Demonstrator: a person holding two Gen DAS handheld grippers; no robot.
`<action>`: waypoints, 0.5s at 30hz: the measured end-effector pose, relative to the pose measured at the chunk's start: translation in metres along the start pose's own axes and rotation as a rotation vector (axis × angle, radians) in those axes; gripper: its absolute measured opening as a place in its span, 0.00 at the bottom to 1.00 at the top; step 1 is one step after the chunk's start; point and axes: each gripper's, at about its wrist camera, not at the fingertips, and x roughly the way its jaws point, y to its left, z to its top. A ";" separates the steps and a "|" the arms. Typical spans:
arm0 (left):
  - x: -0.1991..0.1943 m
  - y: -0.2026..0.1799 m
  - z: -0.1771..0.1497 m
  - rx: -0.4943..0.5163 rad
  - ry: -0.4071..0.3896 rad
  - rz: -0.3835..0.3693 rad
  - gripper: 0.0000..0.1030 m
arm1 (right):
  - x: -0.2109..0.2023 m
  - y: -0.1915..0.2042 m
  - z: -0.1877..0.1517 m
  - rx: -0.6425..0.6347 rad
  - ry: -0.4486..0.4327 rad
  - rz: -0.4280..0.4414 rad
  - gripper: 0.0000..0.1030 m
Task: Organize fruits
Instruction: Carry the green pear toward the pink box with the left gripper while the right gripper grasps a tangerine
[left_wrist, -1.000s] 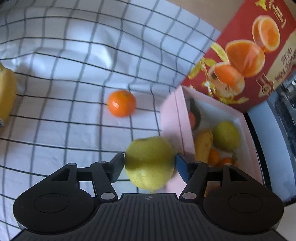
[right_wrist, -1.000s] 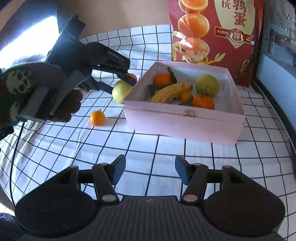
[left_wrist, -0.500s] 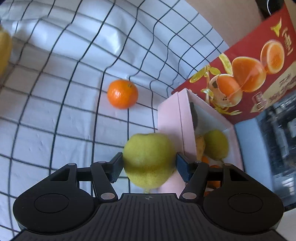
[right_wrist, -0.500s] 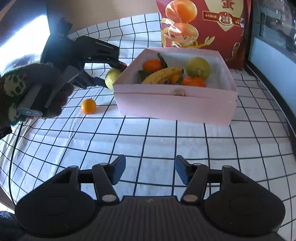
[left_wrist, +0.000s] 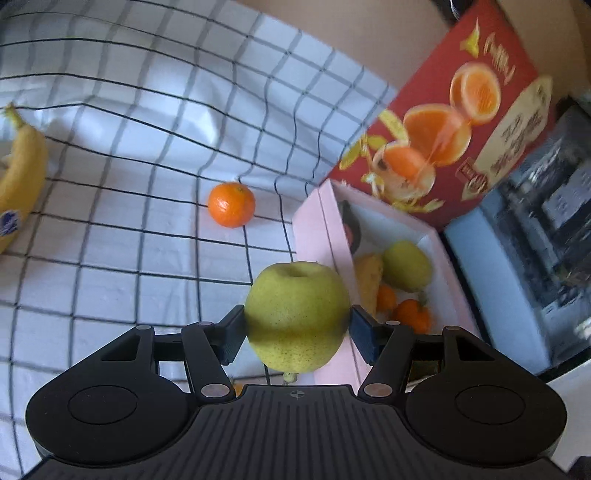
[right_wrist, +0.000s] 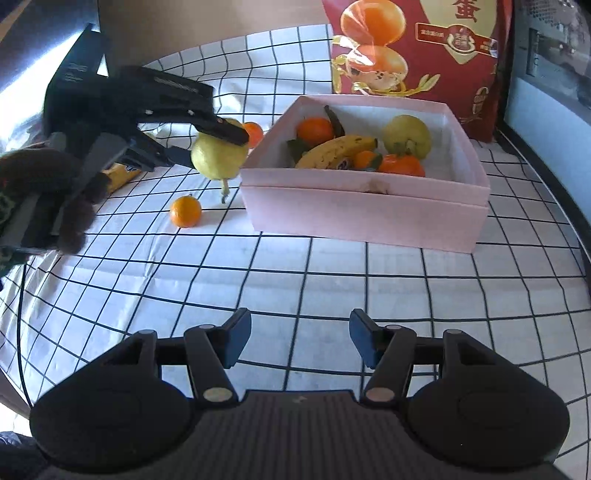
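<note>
— So, starting at the far left, what lies on the worktop (right_wrist: 332, 280) with its white, black-gridded cloth?

— A yellow banana with a blue sticker (left_wrist: 20, 184) lies at the left edge, well apart from the box. Right of it, a gloved hand (right_wrist: 48, 206) grips the left hand-held gripper (right_wrist: 207, 142).

— And what is that one doing?

— It is clamped on a round yellow-green pear with a short stem (left_wrist: 297, 317), one pad on each side. The pear hangs clear of the cloth, stem down, just beside the left wall of the pale pink cardboard box (right_wrist: 369, 210) and not yet over it.

— Any loose fruit nearby?

— Two small orange mandarins. One (right_wrist: 185, 211) sits on the cloth below and nearer than the pear; another (left_wrist: 231, 204) lies farther away, near the box's far left corner.

— Inside the box?

— A spotted banana (right_wrist: 336, 149), a second yellow-green pear (right_wrist: 406, 134) and several mandarins with dark leaves.

— Behind it?

— A red printed bag showing orange halves (right_wrist: 417, 48) stands upright against the box's far side.

— And the right hand-held gripper (right_wrist: 299, 338)?

— Near the viewer, its jaws stand apart over bare cloth with nothing between them.
</note>
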 end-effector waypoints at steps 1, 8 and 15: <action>-0.009 0.003 -0.001 -0.017 -0.016 -0.006 0.63 | 0.001 0.002 0.001 -0.003 0.000 0.004 0.58; -0.073 0.023 -0.017 -0.055 -0.028 0.011 0.63 | 0.007 0.017 0.008 -0.043 -0.002 0.036 0.58; -0.100 0.047 -0.057 -0.045 0.058 0.099 0.63 | 0.022 0.042 0.018 -0.141 -0.002 0.061 0.58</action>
